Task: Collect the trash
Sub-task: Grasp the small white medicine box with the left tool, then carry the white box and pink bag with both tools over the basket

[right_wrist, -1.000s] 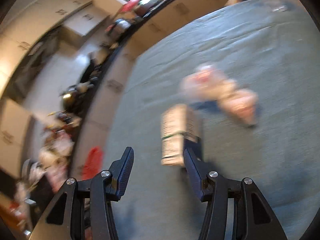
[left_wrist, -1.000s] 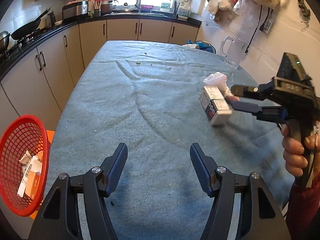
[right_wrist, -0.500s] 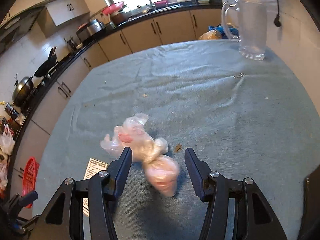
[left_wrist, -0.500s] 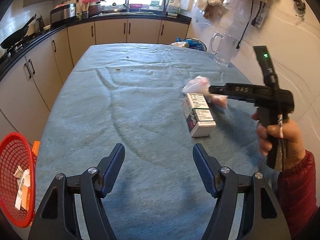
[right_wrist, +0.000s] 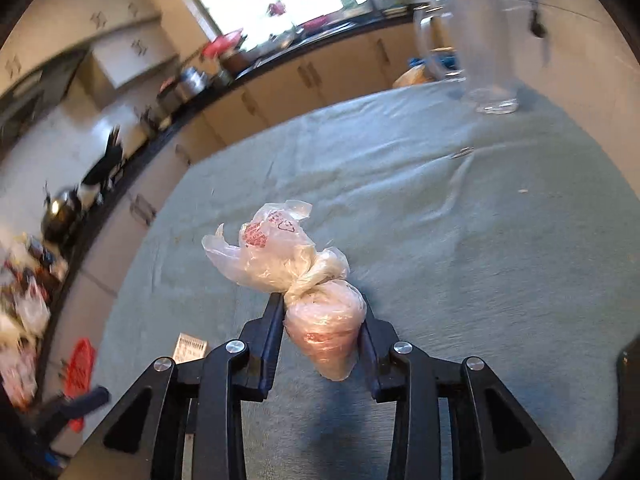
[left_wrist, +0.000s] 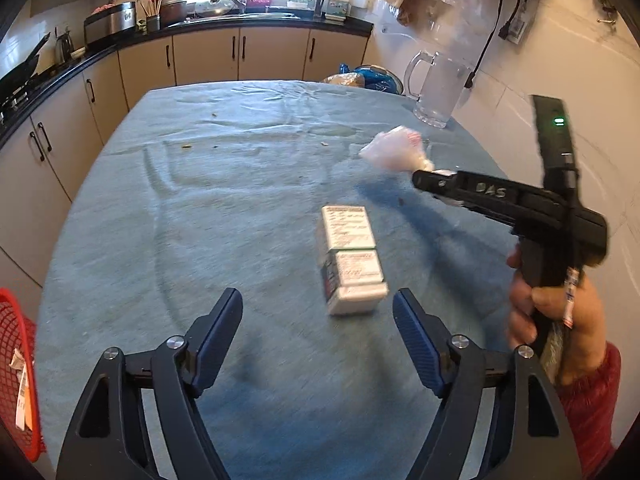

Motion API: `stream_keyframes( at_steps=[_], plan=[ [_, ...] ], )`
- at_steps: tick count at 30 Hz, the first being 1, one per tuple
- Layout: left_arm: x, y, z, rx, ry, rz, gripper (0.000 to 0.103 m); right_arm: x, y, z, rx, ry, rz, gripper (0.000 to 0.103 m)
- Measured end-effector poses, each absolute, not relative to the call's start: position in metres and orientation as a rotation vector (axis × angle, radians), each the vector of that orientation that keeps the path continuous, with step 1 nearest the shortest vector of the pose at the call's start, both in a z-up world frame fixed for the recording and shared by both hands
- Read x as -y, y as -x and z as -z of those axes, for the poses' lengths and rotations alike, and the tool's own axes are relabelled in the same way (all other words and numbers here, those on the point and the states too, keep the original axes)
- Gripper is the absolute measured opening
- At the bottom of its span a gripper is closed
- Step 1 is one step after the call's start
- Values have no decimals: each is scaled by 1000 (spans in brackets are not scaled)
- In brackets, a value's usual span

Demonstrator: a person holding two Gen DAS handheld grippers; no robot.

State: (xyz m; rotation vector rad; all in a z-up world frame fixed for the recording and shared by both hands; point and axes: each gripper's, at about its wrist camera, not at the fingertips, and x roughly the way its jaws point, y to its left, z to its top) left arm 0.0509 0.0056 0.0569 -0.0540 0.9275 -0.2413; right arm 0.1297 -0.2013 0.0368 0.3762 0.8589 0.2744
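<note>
The red basket is cut off by the left wrist view's edge. Print on the white box is too blurred to read. Counter clutter smears in the right wrist view.

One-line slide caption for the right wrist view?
Right gripper clamps a knotted plastic bag above the blue-covered table.

The right gripper has its 2 fingers closed on the knotted plastic bag between the pads, held by the right hand, while the left gripper has its fingers spread wide, nothing between them.
</note>
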Motion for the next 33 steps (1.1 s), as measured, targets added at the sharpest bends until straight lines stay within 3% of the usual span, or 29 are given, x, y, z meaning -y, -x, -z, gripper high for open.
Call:
stream_keyframes(
  at_steps=[11,16,33],
  plan=[
    [40,-90,-27,-971,-14,172,75,209,-123,-41,-849,-445,-291,37],
    [36,-91,-20,-993,-17,171,34,202,-121,-42,-848,-426,-315,37],
    [-52,-53,-38,-764,47,-12,34,134,-98,-51,-763,-195,-472,37]
  ],
)
